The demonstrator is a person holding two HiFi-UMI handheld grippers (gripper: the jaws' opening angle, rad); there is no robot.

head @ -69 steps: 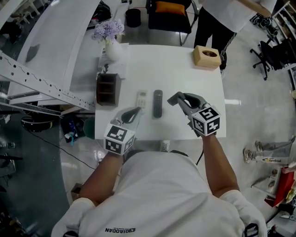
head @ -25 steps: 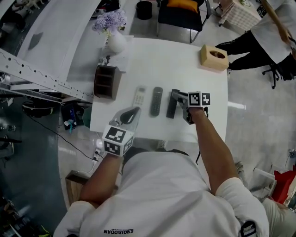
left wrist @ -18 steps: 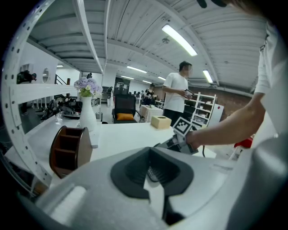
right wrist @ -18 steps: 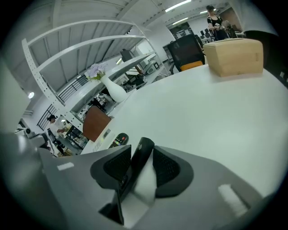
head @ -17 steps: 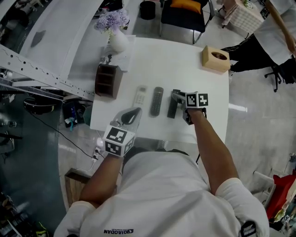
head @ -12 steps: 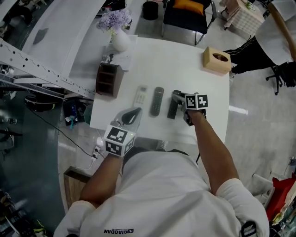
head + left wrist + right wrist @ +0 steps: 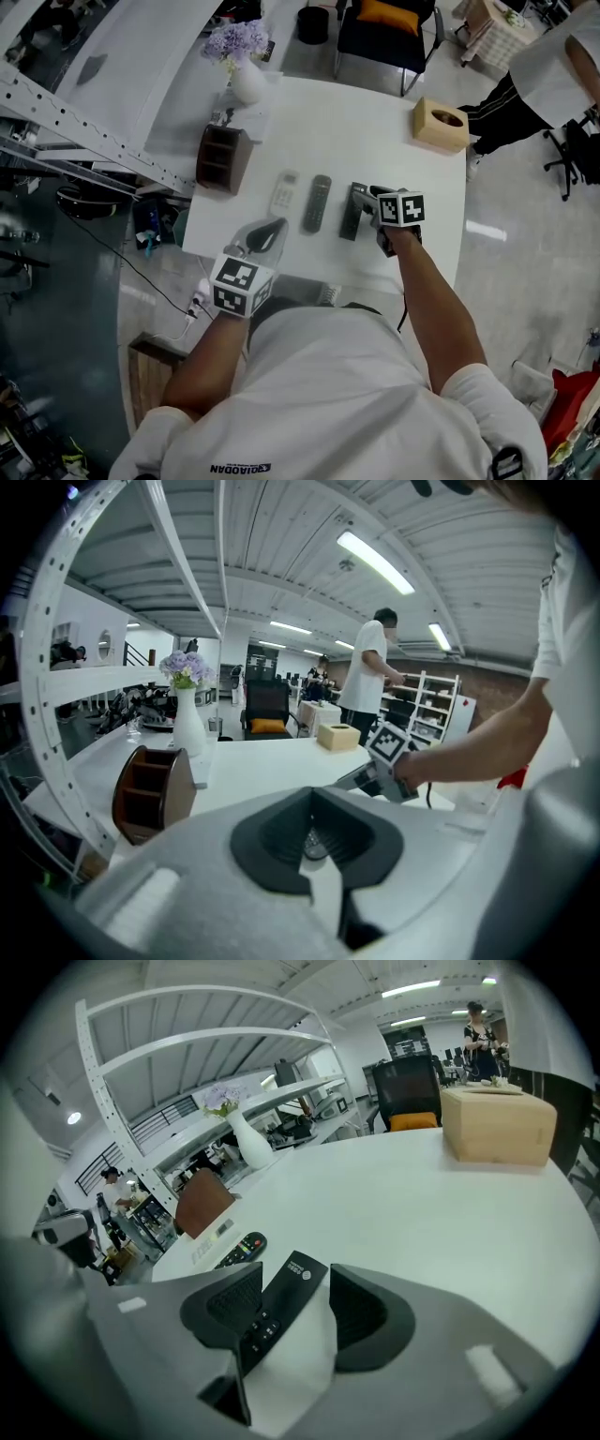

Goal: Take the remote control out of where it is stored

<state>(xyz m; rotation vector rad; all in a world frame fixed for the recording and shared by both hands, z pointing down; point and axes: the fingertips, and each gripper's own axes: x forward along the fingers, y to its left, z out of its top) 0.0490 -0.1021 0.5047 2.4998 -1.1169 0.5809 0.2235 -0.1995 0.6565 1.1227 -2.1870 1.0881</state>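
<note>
Releasing: my right tongs [image 7: 298, 1314] stand wide apart and have just been opening. The black remote [image 7: 281, 1299] lies flat on the table [image 7: 441, 1232] between the pads and is not clamped. It sits hard by the pad on the side of the other remotes, and I cannot tell whether it touches.
Left tongs: my left tongs [image 7: 265, 234] are together on nothing and hover over the near edge of the table, just short of the white remote [image 7: 284, 193].
Row of remotes: the white remote, a grey remote [image 7: 317, 202] and the black one lie side by side, roughly parallel and apart from one another.
Storage: the brown holder [image 7: 220, 157] stands at the table's left edge, well apart from the black remote. The compartments I can see look empty.
Far end: a vase [image 7: 246, 82] of purple flowers stands at one far corner and a tissue box [image 7: 442, 123] at the other. A person [image 7: 553, 66] stands beyond the table.
Stage: I judge the remote is out and set down, with only my withdrawal left.
Risk, dragging: if I pull back crooked, the nearer pad could catch the black remote and slew it toward the table's near edge.
Risk, neighbours: a sideways swing of the open tongs could knock the grey remote out of line.
</note>
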